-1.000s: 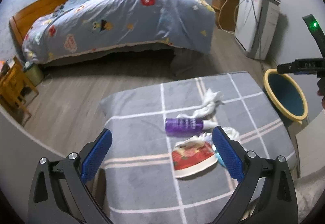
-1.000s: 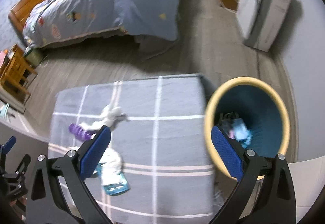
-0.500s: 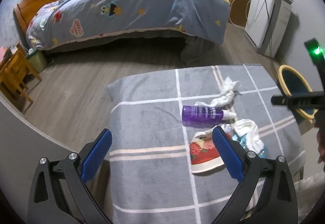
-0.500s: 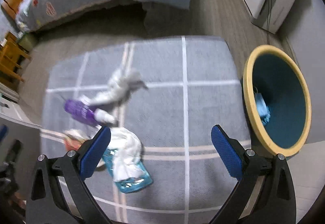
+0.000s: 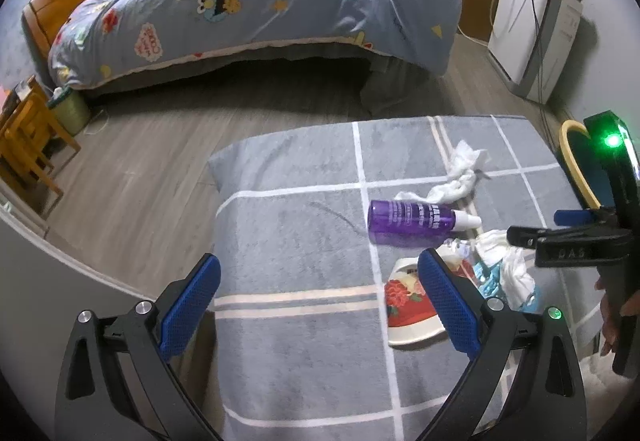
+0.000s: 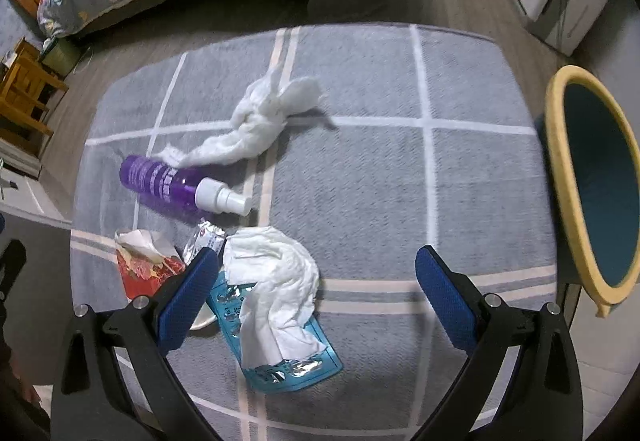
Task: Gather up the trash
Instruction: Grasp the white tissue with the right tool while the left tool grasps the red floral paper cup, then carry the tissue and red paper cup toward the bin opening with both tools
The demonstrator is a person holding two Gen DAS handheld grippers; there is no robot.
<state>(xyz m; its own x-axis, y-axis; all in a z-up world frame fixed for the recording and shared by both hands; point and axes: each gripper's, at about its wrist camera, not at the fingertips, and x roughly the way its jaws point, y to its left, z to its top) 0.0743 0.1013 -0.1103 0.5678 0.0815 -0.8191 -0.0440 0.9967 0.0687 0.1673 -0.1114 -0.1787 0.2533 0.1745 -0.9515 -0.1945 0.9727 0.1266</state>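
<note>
On the grey checked cloth (image 6: 460,81) are listed: purple spray bottle (image 6: 160,181), twisted tissue (image 6: 260,121), crumpled tissue (image 6: 276,281) over blue blister pack (image 6: 296,369), red wrapper (image 6: 140,269). Yellow-rimmed bin (image 6: 560,177) is placed far right. Left gripper (image 5: 316,305) is held spread, empty; right gripper (image 6: 316,293), jaws just narrowed slightly, is spread above the crumpled tissue, nothing gripped.

Support surface: grey blanket w/ white grid lines (image 6: 400,201), draped over a raised block on wood floor. Items lying on it, ref. right gripper (image 6: 316,293):
- Crumpled white tissue (image 6: 276,277) just ahead-left of fingers, resting on blue blister pack (image 6: 288,365).
- Red/white wrapper (image 6: 140,265) left of left finger.
- Purple spray bottle (image 6: 176,187) on its side, farther ahead-left.
- Twisted white tissue (image 6: 260,125) beyond bottle, one end touching it.
</note>
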